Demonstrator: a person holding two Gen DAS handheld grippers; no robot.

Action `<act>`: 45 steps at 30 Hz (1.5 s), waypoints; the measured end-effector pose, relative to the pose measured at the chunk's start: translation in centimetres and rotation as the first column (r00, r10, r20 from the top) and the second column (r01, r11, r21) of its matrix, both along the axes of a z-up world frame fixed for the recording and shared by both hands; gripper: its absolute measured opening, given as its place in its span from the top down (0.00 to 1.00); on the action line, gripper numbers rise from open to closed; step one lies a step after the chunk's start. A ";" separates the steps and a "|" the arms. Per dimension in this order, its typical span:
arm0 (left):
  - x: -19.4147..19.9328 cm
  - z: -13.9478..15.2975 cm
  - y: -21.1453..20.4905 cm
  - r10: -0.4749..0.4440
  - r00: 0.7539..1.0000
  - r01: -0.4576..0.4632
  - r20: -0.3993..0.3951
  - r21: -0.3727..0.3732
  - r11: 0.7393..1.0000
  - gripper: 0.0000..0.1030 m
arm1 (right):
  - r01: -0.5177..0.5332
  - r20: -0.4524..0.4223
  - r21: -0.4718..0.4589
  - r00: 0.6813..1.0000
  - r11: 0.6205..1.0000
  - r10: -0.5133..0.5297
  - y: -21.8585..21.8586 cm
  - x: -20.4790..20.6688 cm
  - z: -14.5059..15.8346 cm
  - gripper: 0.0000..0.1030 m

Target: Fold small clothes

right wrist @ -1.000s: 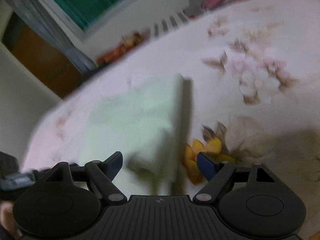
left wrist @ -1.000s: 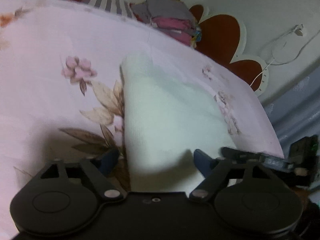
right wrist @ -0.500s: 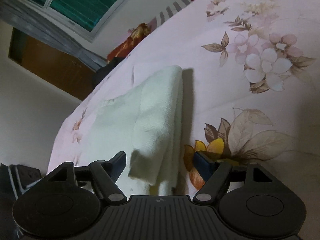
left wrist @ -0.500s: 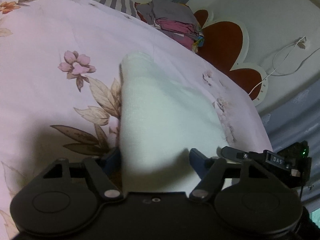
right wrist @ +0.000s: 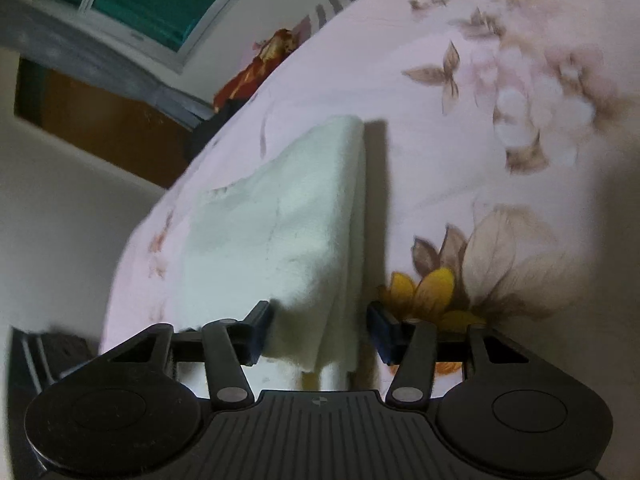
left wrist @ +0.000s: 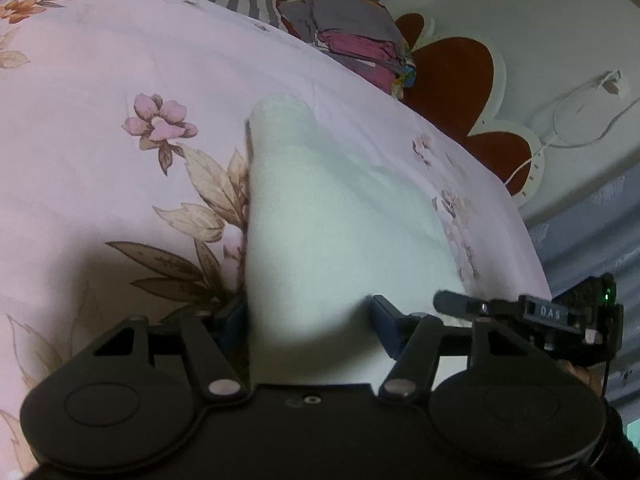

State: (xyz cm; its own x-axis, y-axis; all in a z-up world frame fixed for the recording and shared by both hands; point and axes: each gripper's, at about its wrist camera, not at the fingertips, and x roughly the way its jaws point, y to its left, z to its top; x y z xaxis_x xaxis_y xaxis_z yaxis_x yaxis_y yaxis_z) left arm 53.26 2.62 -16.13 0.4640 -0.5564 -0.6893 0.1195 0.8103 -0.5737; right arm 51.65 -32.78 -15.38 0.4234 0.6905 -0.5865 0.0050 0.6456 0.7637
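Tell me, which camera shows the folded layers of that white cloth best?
The right wrist view: the white cloth shows its stacked edges hanging between the open right gripper. The left wrist view shows only a smooth top surface, its near end between the open left gripper.

Mirrored "DA9" on right tool (left wrist: 556, 314).

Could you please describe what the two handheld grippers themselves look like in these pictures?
Both are matte black plastic. The left gripper and the right gripper each have two round discs at the base, angled link arms with silver pivot pins, and dark blue finger pads. The right one's body is ribbed with a small round mark; the left one's is smooth with a central screw.
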 end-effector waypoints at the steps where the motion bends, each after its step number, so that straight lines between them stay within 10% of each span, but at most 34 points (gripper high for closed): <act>1: 0.1 -0.1 -0.1 0.006 1.000 -0.006 -0.008 -0.005 1.000 0.37 | 0.001 -0.004 0.008 1.000 1.000 -0.001 0.4 0.2 0.0 0.49; 6: 1.2 -0.1 -1.4 0.026 0.999 -0.026 -0.031 -0.006 1.000 0.34 | -0.029 0.029 -0.091 0.999 0.995 0.032 2.5 1.1 1.1 0.48; 11: 1.0 1.5 -3.1 -0.004 1.000 0.003 0.011 0.102 0.995 0.72 | -0.024 0.043 -0.145 0.999 0.989 0.030 3.5 0.6 1.5 0.67; 19: 0.8 2.8 -4.8 -0.122 0.991 0.105 0.059 0.239 0.965 0.74 | 0.026 0.083 -0.243 0.997 0.970 -0.006 5.1 -1.2 2.5 0.70; 23: 0.2 3.0 -3.6 -0.119 0.989 0.102 0.093 0.174 0.980 0.74 | 0.087 0.068 -0.164 0.995 0.983 -0.077 4.4 -1.6 2.3 0.70; 45: -4.8 6.8 17.7 -0.064 0.982 0.047 0.180 0.094 0.994 0.74 | 0.031 0.227 -0.214 0.974 0.976 0.019 25.9 -5.3 8.4 0.70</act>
